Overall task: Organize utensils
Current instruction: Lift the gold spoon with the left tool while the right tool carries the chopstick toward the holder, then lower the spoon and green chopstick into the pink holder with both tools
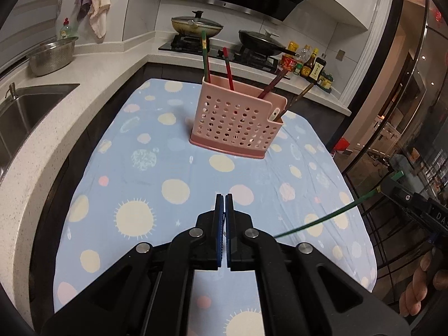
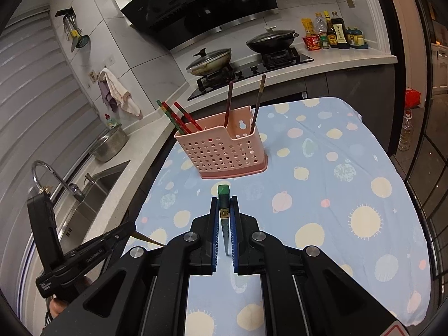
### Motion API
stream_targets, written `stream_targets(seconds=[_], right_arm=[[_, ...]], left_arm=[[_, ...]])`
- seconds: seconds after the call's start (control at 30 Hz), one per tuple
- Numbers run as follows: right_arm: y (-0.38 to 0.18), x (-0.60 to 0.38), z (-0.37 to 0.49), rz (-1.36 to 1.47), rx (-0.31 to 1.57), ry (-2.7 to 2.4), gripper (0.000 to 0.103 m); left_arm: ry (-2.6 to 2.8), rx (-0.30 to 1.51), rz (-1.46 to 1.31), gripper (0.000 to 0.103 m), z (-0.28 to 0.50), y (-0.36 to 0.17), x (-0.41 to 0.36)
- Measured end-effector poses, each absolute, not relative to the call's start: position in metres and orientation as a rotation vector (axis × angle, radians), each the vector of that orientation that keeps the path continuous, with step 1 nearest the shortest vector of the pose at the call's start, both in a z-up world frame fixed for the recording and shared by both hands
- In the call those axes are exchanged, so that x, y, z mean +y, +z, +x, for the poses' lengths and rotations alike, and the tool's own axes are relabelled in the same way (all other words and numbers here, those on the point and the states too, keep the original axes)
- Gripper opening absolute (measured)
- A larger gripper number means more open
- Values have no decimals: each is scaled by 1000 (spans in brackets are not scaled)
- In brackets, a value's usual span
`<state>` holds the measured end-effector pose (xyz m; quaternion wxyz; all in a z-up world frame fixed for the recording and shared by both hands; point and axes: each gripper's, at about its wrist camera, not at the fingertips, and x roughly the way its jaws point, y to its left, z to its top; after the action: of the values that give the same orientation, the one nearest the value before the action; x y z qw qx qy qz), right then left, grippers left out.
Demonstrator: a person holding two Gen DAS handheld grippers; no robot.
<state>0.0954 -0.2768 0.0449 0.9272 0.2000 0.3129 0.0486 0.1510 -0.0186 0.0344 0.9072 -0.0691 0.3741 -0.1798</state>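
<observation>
Blue spotted tablecloth covers the table; pink perforated holder stands upright on it toward the far side, red and brown chopsticks leaning inside. My right gripper is clamped on a green chopstick, over the cloth just short of the holder. My left gripper has jaws pressed together, nothing visible between, low over the cloth, well apart from the holder.

The right gripper jaws clamp a green chopstick. The pink utensil holder stands near the surface far edge, containing chopsticks.
</observation>
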Motion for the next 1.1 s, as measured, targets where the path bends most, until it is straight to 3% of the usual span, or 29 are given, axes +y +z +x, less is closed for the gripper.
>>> stream_targets(seconds=[0.8, 1.1], right_arm=[[144, -297, 195, 316, 371, 74, 7], [163, -294, 252, 301, 325, 82, 7]], left_arm=[[-362, 504, -55, 1, 256, 149, -52], [-353, 490, -34, 1, 305, 157, -68]])
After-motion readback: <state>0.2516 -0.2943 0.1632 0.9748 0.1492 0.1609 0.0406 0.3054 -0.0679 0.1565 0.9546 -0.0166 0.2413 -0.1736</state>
